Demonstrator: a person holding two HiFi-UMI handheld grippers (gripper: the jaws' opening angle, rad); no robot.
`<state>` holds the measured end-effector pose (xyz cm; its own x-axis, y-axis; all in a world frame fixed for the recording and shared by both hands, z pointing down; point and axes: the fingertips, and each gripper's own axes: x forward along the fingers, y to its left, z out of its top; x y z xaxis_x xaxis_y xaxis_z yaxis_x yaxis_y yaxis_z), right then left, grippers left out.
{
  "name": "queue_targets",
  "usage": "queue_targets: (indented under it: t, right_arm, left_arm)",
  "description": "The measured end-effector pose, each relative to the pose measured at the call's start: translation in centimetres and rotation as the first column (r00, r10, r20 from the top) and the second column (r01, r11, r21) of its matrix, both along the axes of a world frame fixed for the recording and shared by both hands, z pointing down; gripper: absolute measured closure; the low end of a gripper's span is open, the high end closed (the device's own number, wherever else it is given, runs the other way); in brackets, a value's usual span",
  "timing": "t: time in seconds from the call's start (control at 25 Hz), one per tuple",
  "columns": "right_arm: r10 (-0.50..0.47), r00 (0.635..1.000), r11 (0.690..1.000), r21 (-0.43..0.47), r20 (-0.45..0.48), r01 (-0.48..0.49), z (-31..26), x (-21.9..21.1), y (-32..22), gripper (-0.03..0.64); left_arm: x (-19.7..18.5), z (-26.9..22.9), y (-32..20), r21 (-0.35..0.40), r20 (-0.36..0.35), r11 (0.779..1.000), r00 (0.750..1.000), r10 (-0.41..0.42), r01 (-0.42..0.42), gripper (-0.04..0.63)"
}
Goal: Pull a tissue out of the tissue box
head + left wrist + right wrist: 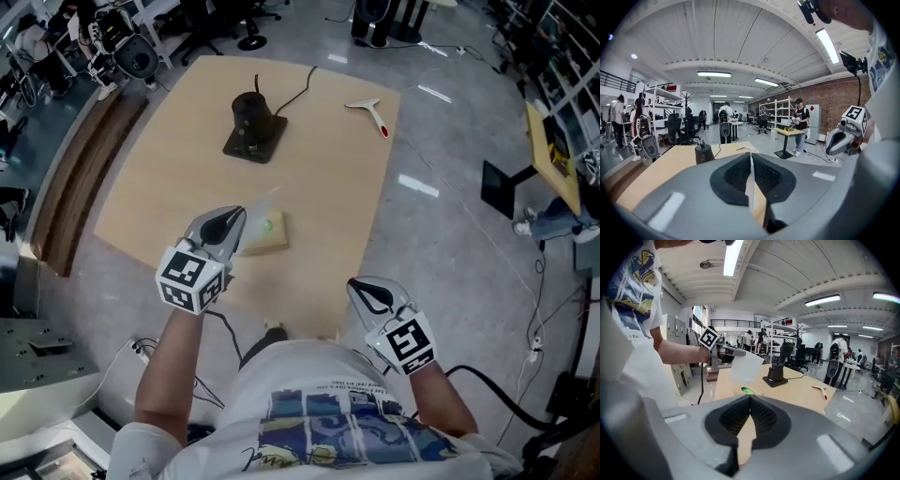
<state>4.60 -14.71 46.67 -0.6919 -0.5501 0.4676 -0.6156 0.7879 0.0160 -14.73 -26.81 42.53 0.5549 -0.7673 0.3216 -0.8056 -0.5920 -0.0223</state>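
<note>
A pale tissue box (270, 236) with a green opening (747, 391) sits on the wooden table (319, 187) near its front edge. My left gripper (234, 221) hangs just left of and above the box, shut on a white tissue (264, 201). The tissue shows as a thin white strip (750, 180) pinched between the left gripper's jaws. In the right gripper view the tissue (746, 366) hangs as a sheet from the left gripper (733, 351), above the box. My right gripper (362, 289) stays at the table's front right edge, shut with nothing in it.
A black stand on a square base (253, 127) with a cable stands at the table's far middle. A white tool with a red tip (371, 112) lies at the far right corner. Office chairs, shelves and people fill the room beyond.
</note>
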Motion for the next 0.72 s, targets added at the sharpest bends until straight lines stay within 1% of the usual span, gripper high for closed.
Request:
queue_targets:
  t: [0.32,0.52,0.72]
  right_arm:
    - [-0.079,0.997,0.997,0.013,0.001,0.079,-0.2,0.7,0.5,0.614]
    - [-0.12,0.993,0.993,0.014,-0.002,0.12,-0.1,1.2,1.0,0.614]
    - [-0.147,0.989,0.989,0.008,-0.011,0.148,0.3,0.9,1.5,0.614]
  left_arm:
    - [2.5,-5.6,4.6,0.099,-0.056,0.995,0.998,-0.004,0.01,0.589]
    - [4.5,-8.1,8.0,0.133,-0.087,0.991,0.996,-0.001,0.012,0.589]
    - [5.5,-9.1,10.9,0.159,-0.109,0.987,0.994,0.022,-0.004,0.589]
